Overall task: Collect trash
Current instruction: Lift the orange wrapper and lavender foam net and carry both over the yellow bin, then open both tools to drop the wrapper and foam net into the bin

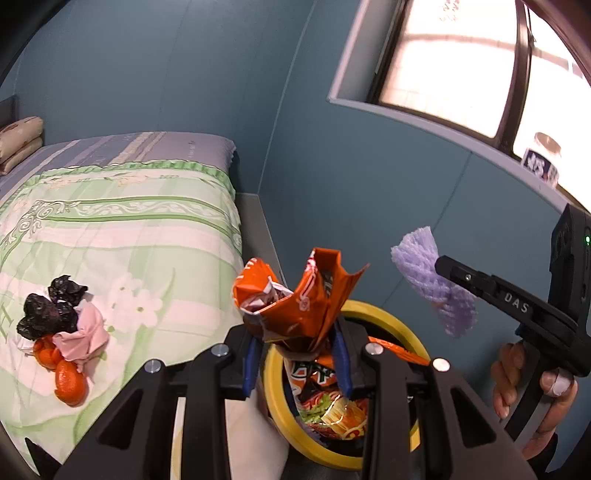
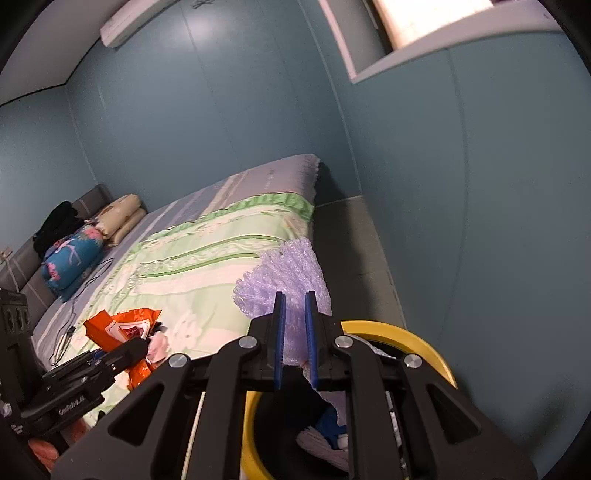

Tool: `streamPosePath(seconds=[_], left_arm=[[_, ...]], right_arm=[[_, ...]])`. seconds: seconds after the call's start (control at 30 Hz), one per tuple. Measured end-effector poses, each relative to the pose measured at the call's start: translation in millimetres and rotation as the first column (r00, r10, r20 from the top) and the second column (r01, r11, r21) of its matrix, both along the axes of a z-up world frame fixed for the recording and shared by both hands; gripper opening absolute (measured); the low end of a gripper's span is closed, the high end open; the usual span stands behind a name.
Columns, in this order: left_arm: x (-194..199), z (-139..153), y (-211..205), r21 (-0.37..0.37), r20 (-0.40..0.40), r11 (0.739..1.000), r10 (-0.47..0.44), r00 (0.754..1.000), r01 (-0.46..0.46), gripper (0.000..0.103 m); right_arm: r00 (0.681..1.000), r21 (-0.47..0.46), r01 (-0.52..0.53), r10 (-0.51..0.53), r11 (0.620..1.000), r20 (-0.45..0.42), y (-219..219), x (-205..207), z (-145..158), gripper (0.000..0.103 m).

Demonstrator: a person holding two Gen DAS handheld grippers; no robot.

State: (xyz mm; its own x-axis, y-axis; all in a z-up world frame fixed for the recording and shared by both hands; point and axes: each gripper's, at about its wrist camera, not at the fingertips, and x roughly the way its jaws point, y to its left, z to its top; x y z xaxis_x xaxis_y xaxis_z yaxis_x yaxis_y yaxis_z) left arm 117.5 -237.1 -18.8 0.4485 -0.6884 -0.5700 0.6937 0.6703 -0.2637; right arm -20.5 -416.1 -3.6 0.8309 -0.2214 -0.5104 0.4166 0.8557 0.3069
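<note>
The left gripper [image 1: 299,354] has its jaws clenched on a crumpled orange snack wrapper [image 1: 295,295], held over the mouth of a yellow-rimmed bin [image 1: 391,317] that stands on the floor beside the bed. The right gripper [image 2: 295,339] has its jaws clenched on a purple foam net [image 2: 284,273], also above the bin, whose rim [image 2: 417,347] shows just past the fingers. Inside the bin lie another orange noodle wrapper [image 1: 332,402] and some white and blue scraps [image 2: 328,435].

More trash sits on the bed [image 1: 110,229] near its side edge closest to the bin: crumpled black plastic [image 1: 51,310], a pink wad of paper [image 1: 86,336] touching it, and orange peel [image 1: 64,373] at the front of the pile.

The bed carries a green and white floral quilt over a grey striped sheet. At its head end are stacked beige pillows [image 2: 122,218], a blue flowered cushion [image 2: 72,258], dark clothing [image 2: 59,225] against a grey headboard, and a thin black cable [image 2: 74,310] along the far edge. The walls are teal panels. A window [image 1: 454,66] sits in the wall above the bin, with a jar [image 1: 543,158] on its sill. An air conditioner [image 2: 129,22] hangs high on the wall.
</note>
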Motion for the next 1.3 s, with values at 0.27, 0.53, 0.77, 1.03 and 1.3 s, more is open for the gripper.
streamPosePath(seconds=[0.27, 0.53, 0.77, 1.03, 1.3], left_arm=[[-10, -24, -28, 0.061, -0.036, 0.996, -0.060, 0.998, 0.062, 0.030], [-13, -49, -45, 0.109, -0.089, 0.988, -0.099, 0.991, 0.109, 0.030], [-13, -62, -50, 0.123, -0.119, 0.983, -0.121, 0.986, 0.135, 0.031], [-11, -65, -49, 0.101, -0.122, 0.983, -0.138, 0.983, 0.151, 0.038], [-14, -59, -42, 0.094, -0.106, 0.989, -0.104, 0.989, 0.114, 0.062]], right_arm=[[0.998, 0.064, -0.005, 0.009, 0.998, -0.056, -13, -1, -30, 0.010], [0.996, 0.119, 0.010, 0.001, 0.993, -0.092, -26, 3, -48, 0.010], [0.993, 0.146, 0.022, -0.004, 0.989, -0.122, -33, 3, -63, 0.011], [0.991, 0.145, 0.052, -0.033, 0.988, -0.129, -40, 0, -66, 0.012], [0.992, 0.161, 0.073, -0.055, 0.984, -0.112, -48, -7, -66, 0.039]])
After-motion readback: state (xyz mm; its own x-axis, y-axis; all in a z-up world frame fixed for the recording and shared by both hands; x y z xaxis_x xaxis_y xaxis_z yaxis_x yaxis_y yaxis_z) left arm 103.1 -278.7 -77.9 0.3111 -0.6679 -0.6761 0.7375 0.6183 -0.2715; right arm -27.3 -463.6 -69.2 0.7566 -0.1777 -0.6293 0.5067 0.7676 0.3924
